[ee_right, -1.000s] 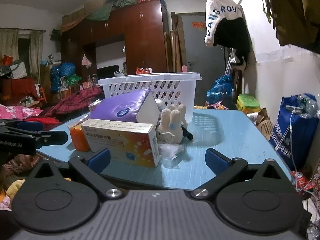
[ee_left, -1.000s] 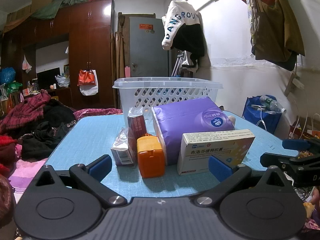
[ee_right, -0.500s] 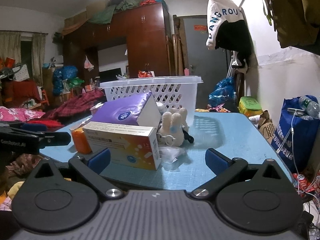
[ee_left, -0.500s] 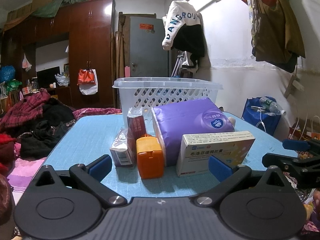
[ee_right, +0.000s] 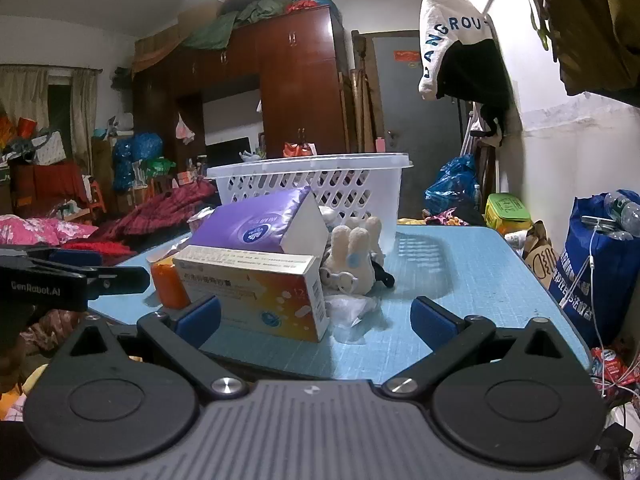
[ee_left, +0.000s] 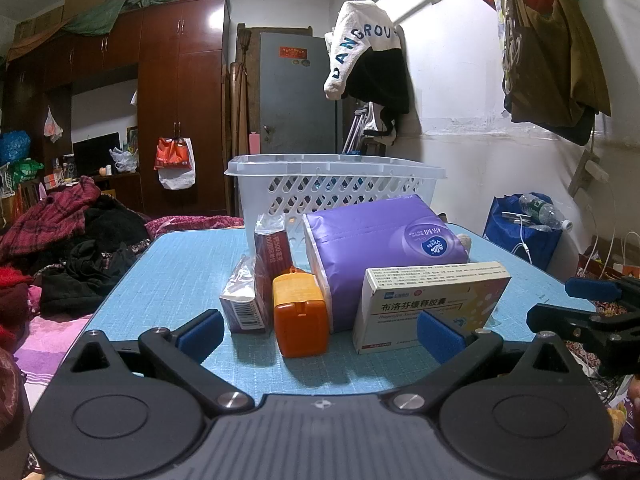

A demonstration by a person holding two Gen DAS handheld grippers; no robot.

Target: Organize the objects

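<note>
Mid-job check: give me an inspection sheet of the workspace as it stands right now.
Surface: blue table, items clustered centrally.
Job's things: white basket at the back; purple tissue pack, medicine box, orange case, red packet, plush rabbit in front.
Clutter: crumpled clear wrap.
Grippers: left gripper and right gripper open, empty.
Cables: white cable on blue bag.
Surroundings: wardrobe, clothes piles.
</note>
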